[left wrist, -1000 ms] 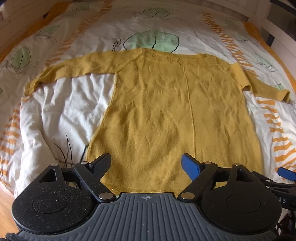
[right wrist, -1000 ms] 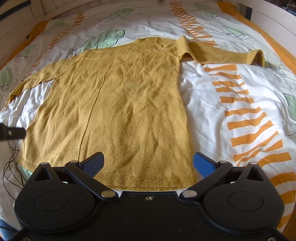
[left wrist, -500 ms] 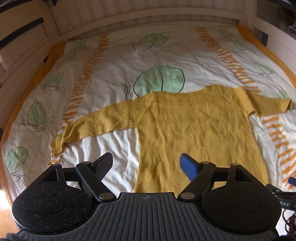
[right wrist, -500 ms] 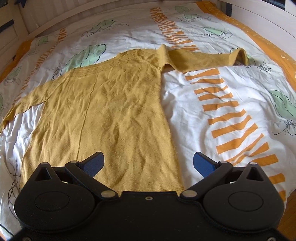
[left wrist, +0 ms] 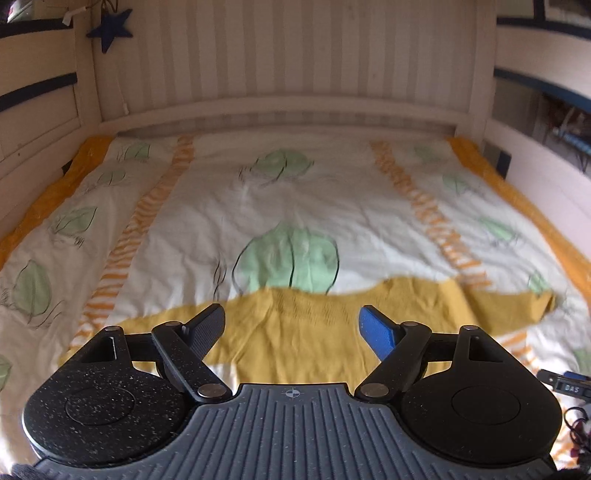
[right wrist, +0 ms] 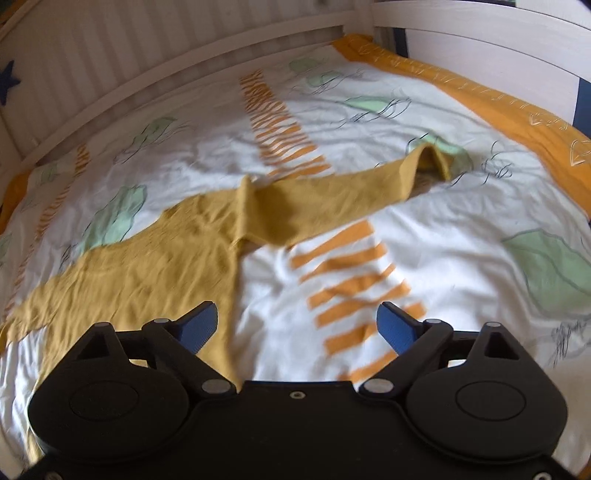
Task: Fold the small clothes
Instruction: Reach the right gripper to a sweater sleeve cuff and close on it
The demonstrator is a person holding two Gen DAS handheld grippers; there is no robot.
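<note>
Bed with white duvet [left wrist: 295, 206], green leaf prints, orange stripes and border; pale slatted headboard [left wrist: 280, 59] behind, blue star [left wrist: 109, 27] on the wall. Yellow sweater [right wrist: 155, 269] lies flat on the duvet, sleeve [right wrist: 332, 195] stretched out sideways. Left gripper [left wrist: 291, 326] wide, holding nothing. Right gripper [right wrist: 295, 325] wide, jaws closing, nothing gripped.

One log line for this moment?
sweater: flat on bed, unfolded | left gripper: open, empty | right gripper: closing, empty
</note>
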